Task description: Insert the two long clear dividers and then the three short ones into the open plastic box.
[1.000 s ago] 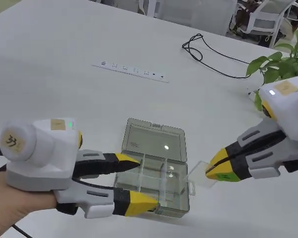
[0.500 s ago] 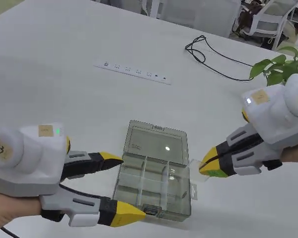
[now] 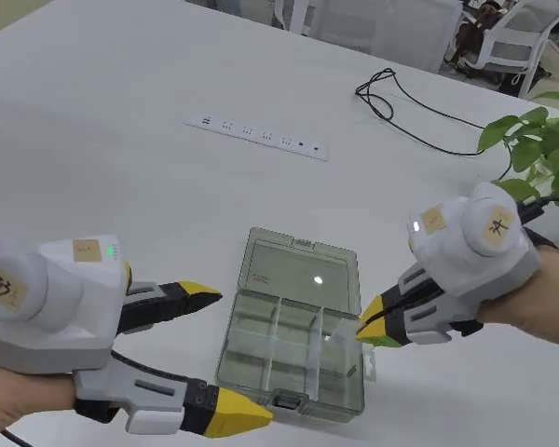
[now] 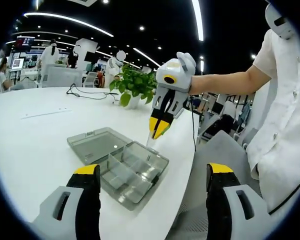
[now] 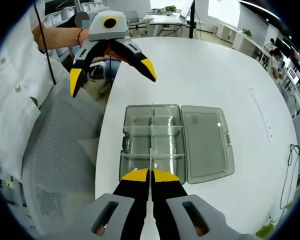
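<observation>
Right claw (image 3: 363, 331) first: pinched shut on a thin clear divider (image 3: 340, 328), held on edge just over the right side of the box (image 3: 326, 399), most likely so as to slide straight down into a slot rather than land flat. Lined up, in the right gripper view, with the middle wall of the tray; cannot tell whether touching plastic or hanging just clear. Left claw (image 3: 222, 356) spread wide and holding nothing, poised just beside the box's left side, apparently to leave the drop uncrowded while staying near enough to steady the tray. Inside the box, clear dividers already upright and cutting the tray into compartments; exact count hard to read through so much clear plastic, so judged late in the job, with one of the short pieces in hand. Lid (image 3: 303, 270) folded back flat on the table (image 3: 93, 140) behind the tray, out of the path. Farther off and well apart: white power strip (image 3: 256, 137), black cable (image 3: 405, 102), leafy plant (image 3: 540, 149) at the right edge, office chairs (image 3: 503, 37) beyond the table. Nothing between claw and slot but the upright dividers themselves: tight quarters, easy to knock or jam with a tilted entry, so calling for a slow, square descent.
</observation>
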Available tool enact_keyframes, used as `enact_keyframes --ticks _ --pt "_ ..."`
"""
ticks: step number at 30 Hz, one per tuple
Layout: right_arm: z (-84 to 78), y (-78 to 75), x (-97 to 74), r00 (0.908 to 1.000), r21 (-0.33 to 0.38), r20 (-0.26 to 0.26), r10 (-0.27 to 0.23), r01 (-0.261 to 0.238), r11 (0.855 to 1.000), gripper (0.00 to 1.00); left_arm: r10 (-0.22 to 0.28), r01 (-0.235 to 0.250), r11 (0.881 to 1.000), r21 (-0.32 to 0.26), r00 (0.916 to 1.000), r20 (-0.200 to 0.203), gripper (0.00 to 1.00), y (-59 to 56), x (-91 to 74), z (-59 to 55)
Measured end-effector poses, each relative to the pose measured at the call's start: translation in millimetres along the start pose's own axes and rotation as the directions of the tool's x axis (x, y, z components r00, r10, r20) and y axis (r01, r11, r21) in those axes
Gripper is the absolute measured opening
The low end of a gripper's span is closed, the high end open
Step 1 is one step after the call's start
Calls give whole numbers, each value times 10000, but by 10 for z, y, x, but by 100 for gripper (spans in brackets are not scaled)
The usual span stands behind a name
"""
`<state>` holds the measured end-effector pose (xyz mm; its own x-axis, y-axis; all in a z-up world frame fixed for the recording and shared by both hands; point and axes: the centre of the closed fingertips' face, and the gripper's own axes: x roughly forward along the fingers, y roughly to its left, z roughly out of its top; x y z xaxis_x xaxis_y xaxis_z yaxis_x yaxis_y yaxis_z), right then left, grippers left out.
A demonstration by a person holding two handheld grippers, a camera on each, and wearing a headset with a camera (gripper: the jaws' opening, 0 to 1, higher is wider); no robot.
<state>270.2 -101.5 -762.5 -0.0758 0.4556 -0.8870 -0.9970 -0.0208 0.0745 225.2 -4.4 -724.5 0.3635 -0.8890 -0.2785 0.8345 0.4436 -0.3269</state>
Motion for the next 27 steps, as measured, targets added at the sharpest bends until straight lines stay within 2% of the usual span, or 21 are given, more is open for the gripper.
enact_keyframes --ticks 27 --pt "-102 -15 198 9993 102 -319 185 -182 9998 2 43 -41 9999 -139 9998 179 88 -16 6 1"
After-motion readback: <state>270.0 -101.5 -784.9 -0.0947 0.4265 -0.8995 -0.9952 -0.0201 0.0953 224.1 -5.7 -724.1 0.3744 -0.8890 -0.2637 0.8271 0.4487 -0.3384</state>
